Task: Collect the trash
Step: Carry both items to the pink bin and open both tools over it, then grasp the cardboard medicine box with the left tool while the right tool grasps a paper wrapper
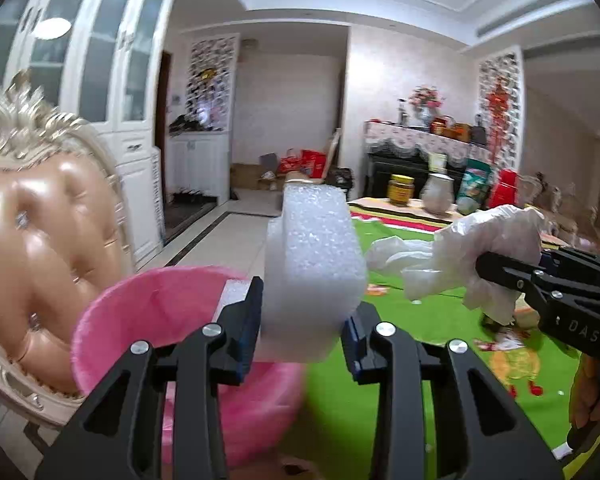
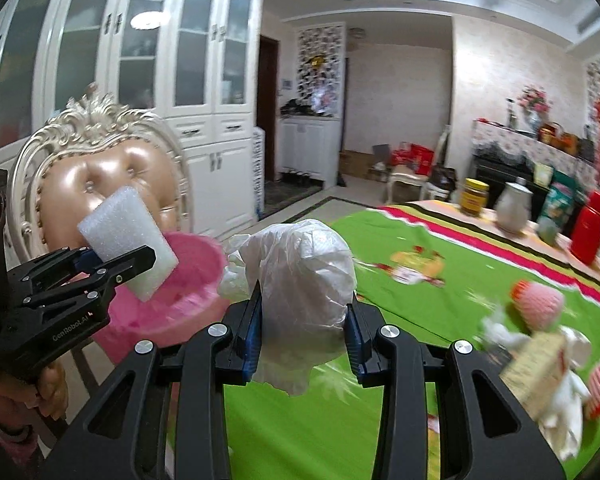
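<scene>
Two pieces of trash are in hand. The white rectangular foam block [image 1: 314, 268] is pinched between the pads of the left gripper [image 1: 306, 336], standing upright above the rim of the pink round plastic basin [image 1: 148, 304], which lies at about 8 o'clock in the left wrist view. The crumpled translucent white plastic bag [image 2: 300, 280] is clamped between the pads of the right gripper [image 2: 306, 332], with the basin at 9 o'clock in the right wrist view. Both items hang over the edge of the table with the green patterned cloth [image 2: 440, 308]; the cream and gold padded chair [image 1: 40, 240] stands behind the basin. Judged step: carry to the basin, release pending. Risk: the foam block is light and held near its lower end, so an early release could let it strike the rim and bounce to the floor. Risk: the bag may cling to a pad or trail outside the rim. Risk: the two grippers converge on one opening and may collide.
</scene>
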Demonstrator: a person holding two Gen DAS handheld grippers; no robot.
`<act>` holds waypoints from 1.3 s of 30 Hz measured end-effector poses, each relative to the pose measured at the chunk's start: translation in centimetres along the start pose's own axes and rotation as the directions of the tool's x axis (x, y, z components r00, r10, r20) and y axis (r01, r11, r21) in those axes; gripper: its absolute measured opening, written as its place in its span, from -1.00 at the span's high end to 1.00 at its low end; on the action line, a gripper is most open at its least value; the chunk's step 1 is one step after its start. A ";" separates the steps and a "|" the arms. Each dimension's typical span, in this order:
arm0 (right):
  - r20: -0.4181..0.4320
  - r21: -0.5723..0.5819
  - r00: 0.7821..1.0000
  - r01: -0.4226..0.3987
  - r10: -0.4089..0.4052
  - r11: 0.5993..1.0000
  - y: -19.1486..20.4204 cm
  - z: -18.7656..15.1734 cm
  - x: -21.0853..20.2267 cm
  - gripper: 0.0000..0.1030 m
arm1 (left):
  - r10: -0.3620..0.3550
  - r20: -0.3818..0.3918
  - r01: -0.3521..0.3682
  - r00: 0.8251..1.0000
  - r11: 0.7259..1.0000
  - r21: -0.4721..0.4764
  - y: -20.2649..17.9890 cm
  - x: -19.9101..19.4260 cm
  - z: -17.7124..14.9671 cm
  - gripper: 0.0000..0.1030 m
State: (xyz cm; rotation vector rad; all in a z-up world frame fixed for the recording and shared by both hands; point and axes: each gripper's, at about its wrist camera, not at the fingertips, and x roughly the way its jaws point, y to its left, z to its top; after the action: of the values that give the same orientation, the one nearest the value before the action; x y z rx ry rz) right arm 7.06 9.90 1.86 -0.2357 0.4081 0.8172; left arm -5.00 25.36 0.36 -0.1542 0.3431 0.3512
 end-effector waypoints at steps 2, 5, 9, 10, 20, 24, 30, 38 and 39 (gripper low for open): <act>-0.015 -0.020 0.999 -0.028 0.028 0.999 1.5 0.8 1.6 0.30 | 0.029 -0.012 -0.030 0.999 0.999 -0.028 2.0 0.4 0.1 0.32; -0.036 -0.044 0.998 -0.060 0.059 0.997 3.4 1.7 3.7 0.30 | 0.062 -0.034 -0.064 0.997 0.996 -0.068 4.9 0.9 -0.3 0.32; -0.056 -0.066 0.994 -0.094 0.090 0.993 5.2 2.4 5.9 0.26 | 0.088 -0.076 -0.095 0.993 0.990 -0.100 8.0 2.2 -0.7 0.31; -0.060 -0.069 0.994 -0.100 0.096 0.993 5.5 2.5 6.3 0.26 | 0.091 -0.081 -0.099 0.993 0.990 -0.103 8.3 2.3 -0.8 0.31; -0.099 -0.072 0.982 -0.167 0.159 0.983 8.6 2.9 10.0 -0.38 | 0.139 -0.125 -0.163 0.982 0.965 -0.204 13.4 3.7 -2.2 -0.06; -0.111 -0.077 0.978 -0.184 0.175 0.980 9.5 2.8 10.6 -0.38 | 0.174 -0.107 -0.195 0.979 0.952 -0.236 14.8 2.9 -2.4 -0.43; -0.099 -0.072 0.983 -0.164 0.157 0.984 8.7 2.4 9.1 -0.44 | 0.229 -0.085 -0.243 0.970 0.940 -0.239 14.8 1.6 -2.6 -0.75; -0.072 -0.037 0.995 -0.065 0.063 0.997 4.4 0.7 4.4 -0.47 | 0.207 -0.090 -0.220 0.974 0.960 -0.174 12.1 3.0 -1.7 -0.86; -0.067 -0.027 0.997 -0.044 0.042 0.999 3.4 0.3 3.4 -0.47 | 0.201 -0.082 -0.213 0.976 0.962 -0.172 11.6 3.0 -1.4 -0.86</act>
State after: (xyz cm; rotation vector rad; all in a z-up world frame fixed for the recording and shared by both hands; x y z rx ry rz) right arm 6.67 14.55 0.49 -0.2817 0.4657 0.8594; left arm -6.96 36.78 -3.03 -0.3086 0.3915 0.5863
